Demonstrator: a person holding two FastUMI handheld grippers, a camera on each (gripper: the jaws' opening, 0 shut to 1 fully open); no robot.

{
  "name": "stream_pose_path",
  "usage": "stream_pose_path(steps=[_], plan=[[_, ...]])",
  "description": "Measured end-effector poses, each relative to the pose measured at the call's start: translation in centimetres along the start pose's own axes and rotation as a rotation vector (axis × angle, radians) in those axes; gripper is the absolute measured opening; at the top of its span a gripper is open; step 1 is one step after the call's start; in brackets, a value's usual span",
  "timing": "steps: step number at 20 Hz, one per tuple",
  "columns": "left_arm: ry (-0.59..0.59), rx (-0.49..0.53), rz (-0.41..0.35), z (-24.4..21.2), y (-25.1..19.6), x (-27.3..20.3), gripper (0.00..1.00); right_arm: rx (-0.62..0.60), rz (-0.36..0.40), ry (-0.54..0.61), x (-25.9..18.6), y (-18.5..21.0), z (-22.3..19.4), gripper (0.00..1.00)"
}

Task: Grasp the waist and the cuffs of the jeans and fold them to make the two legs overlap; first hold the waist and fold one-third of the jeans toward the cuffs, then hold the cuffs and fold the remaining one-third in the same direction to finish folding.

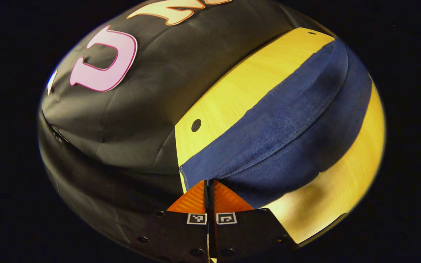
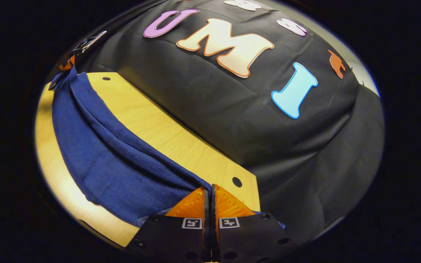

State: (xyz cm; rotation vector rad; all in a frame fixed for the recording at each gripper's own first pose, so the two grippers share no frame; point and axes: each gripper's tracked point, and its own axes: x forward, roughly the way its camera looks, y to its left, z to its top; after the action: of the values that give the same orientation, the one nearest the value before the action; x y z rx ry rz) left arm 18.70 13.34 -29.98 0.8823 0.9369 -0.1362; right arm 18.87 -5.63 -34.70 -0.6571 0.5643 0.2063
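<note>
Dark blue jeans (image 1: 287,120) lie lengthwise in a long band on a light wooden table (image 1: 239,87). In the left gripper view, my left gripper (image 1: 208,181) is shut on the near end of the jeans, by the table's corner. The cloth stretches away from it to the upper right. In the right gripper view, my right gripper (image 2: 208,188) is shut on the other end of the jeans (image 2: 104,160). From there the cloth runs in soft folds to the upper left, where the left gripper (image 2: 66,65) shows small at the far end. Whether each end is waist or cuffs I cannot tell.
The table (image 2: 166,135) has a small round hole near each far corner (image 1: 196,125) (image 2: 236,181). The black cloth wall (image 2: 232,102) hangs just behind the table's far edge. Bare wood shows on both sides of the jeans.
</note>
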Motion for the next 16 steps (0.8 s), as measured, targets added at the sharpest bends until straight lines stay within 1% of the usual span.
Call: stream_pose_path(steps=[3,7,9,10,11,12,13,15,16], plan=[[0.01,-0.049,-0.008,1.0,-0.9,2.6,0.0,0.005,0.04,0.041,3.4,1.6,-1.8,0.02],[0.042,-0.079,-0.01,1.0,-2.1,5.7,0.0,0.027,0.088,0.108,6.6,4.0,-4.5,0.02],[0.061,-0.091,-0.022,0.9,-2.6,6.9,0.0,0.051,0.074,0.122,7.2,4.0,-5.0,0.05],[0.065,-0.109,-0.016,0.8,-2.6,6.7,0.0,0.078,0.052,0.133,7.1,3.4,-5.2,0.28],[0.053,-0.147,-0.03,1.0,-2.9,6.5,0.0,0.126,0.04,0.121,6.9,2.7,-4.6,0.52],[0.023,-0.185,-0.041,1.6,-3.2,6.2,0.24,0.188,0.027,0.103,6.5,1.5,-4.3,0.75],[-0.011,-0.219,-0.032,3.1,-2.8,5.2,0.47,0.249,0.005,0.088,6.0,0.2,-4.0,0.99],[-0.073,-0.272,-0.015,3.5,-2.1,4.0,0.94,0.365,-0.06,0.091,4.3,-2.8,-4.7,1.0],[-0.106,-0.299,-0.011,4.0,-1.6,3.0,0.95,0.43,-0.087,0.103,3.5,-3.9,-5.7,0.99]])
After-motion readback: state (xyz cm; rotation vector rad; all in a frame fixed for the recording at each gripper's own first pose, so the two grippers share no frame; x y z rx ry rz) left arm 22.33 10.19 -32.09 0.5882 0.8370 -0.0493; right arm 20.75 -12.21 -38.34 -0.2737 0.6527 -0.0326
